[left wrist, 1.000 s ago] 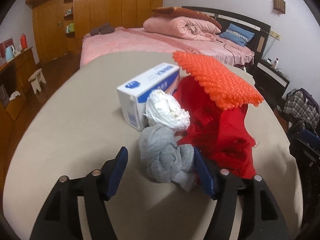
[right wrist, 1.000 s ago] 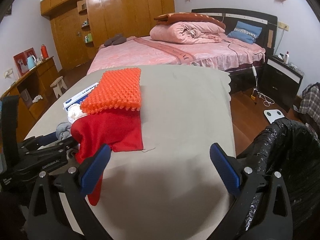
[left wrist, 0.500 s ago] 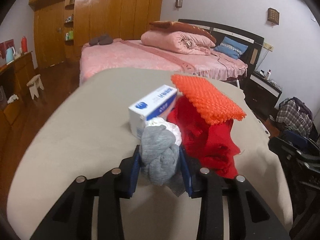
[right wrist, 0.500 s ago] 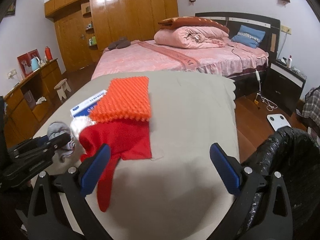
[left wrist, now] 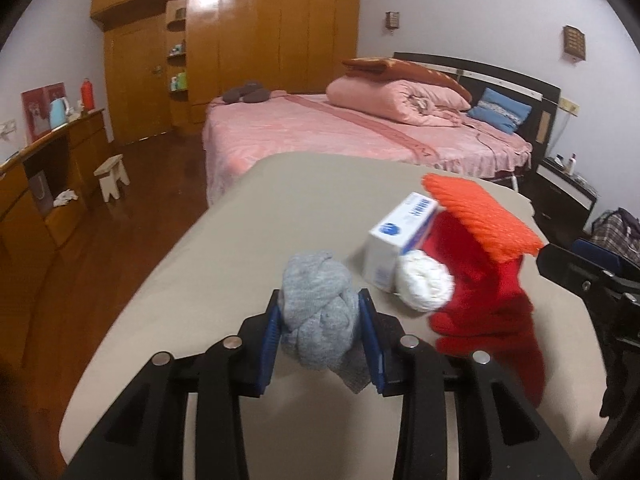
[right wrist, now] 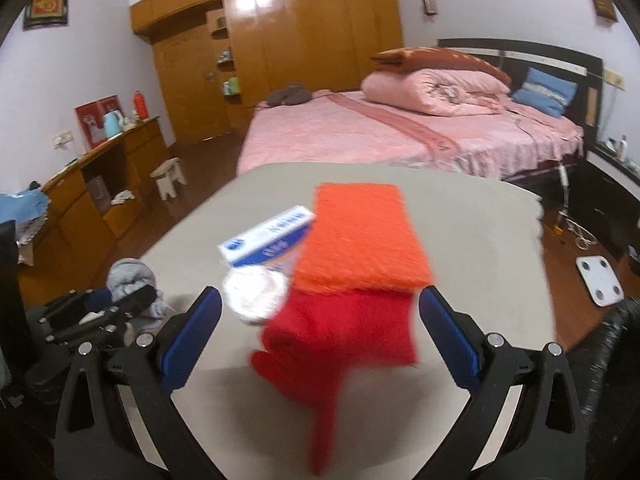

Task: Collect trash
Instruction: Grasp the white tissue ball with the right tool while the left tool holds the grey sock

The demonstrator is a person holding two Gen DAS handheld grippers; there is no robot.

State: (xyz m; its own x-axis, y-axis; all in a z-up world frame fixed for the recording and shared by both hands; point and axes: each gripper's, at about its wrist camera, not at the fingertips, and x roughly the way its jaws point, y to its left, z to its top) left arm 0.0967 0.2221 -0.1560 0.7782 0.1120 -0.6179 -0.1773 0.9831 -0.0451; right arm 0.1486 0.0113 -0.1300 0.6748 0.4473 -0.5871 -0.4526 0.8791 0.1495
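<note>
So the left claw (left wrist: 320, 336) is clamped onto a grey rag (left wrist: 318, 316), blue pads pressing it from both sides. The jaws are only partly closed because the bundle fills the gap between them. The rag is a twisted, knotted lump; most of it bulges up above the pads and a small tail hangs out below, so its long axis runs roughly up-down between the fingers. From the right wrist view you can see the same rag (right wrist: 132, 280) in the left claw (right wrist: 120, 300), off at the left edge of the table (right wrist: 480, 248), and it looks to be clear of the tabletop.

The right claw (right wrist: 320, 332) is spread wide with nothing between the pads. It hangs over the near part of the table, and the red cloth (right wrist: 344, 336) sits right in the gap between its fingers from this angle, though the pads aren't touching it. The cloth has a narrow strip trailing toward the camera.

The rest of the pile: a white wad (left wrist: 424, 284) just right of the held rag, leaning against a white and blue box (left wrist: 396, 244). An orange mat (left wrist: 480, 216) lies on top of the red cloth (left wrist: 480, 304) and partly over the box, with its long side running away from the camera. A black bin bag (right wrist: 616, 360) shows at the far right, off the table's edge.
</note>
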